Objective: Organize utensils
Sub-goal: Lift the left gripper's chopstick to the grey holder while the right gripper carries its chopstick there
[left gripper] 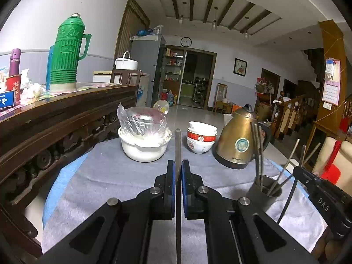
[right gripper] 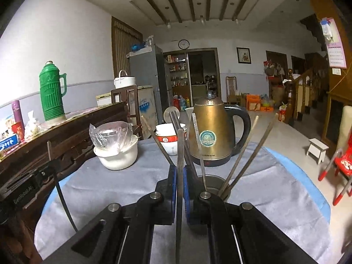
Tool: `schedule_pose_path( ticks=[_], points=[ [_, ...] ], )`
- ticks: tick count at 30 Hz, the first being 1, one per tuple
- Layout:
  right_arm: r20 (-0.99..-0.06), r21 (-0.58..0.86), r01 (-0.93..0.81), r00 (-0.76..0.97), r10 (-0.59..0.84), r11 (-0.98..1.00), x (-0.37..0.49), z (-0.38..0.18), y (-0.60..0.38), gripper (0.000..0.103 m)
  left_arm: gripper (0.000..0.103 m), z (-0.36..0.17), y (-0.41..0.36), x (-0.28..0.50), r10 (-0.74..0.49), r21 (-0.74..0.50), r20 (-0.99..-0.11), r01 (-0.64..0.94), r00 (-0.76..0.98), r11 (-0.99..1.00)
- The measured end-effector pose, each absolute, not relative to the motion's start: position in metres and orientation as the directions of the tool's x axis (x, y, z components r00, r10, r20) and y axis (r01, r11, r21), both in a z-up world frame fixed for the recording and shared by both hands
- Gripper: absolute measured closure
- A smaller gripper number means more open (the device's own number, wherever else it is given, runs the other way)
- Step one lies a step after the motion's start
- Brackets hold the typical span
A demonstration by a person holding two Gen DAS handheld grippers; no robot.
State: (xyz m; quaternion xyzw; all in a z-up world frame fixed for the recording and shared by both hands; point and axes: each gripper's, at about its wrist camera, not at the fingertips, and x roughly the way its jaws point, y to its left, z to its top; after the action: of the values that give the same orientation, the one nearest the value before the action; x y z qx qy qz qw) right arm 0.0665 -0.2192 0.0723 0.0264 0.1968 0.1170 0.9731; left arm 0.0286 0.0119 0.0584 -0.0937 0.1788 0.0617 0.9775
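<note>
My left gripper (left gripper: 178,165) is shut on a metal chopstick (left gripper: 178,147) that stands upright between its blue pads, above the grey cloth. A metal cup (left gripper: 267,190) with several chopsticks stands to its right. My right gripper (right gripper: 180,169) is shut on another metal chopstick (right gripper: 180,145), held upright just left of the same cup (right gripper: 214,184), which holds several leaning chopsticks (right gripper: 244,151). The right gripper's body (left gripper: 323,198) shows at the right edge of the left wrist view. The left gripper's body (right gripper: 24,189) shows at the left of the right wrist view.
On the round table (left gripper: 110,176) stand a white bowl with a plastic-wrapped dish (left gripper: 144,140), stacked bowls (left gripper: 201,139) and a brass kettle (left gripper: 238,140). A dark wooden sideboard (left gripper: 55,118) with a green thermos (left gripper: 67,52) lies left. A red chair (right gripper: 343,165) is right.
</note>
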Motion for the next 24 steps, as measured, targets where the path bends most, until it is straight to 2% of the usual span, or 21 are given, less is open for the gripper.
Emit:
schedule_pose_path(
  ticks=[16,24],
  points=[
    [-0.374,0.117,-0.241,0.888,0.267,0.964,-0.019,0.084,-0.249,0.096,0.097,0.065,0.023,-0.058,0.050,-0.208,-0.362,-0.133,0.931,0.969],
    [-0.379,0.128,-0.223,0.889,0.255,0.966,-0.045,0.080,-0.261,0.095,0.097,0.063,0.021,-0.077,0.043,-0.216,-0.365,-0.129,0.930,0.968]
  ],
)
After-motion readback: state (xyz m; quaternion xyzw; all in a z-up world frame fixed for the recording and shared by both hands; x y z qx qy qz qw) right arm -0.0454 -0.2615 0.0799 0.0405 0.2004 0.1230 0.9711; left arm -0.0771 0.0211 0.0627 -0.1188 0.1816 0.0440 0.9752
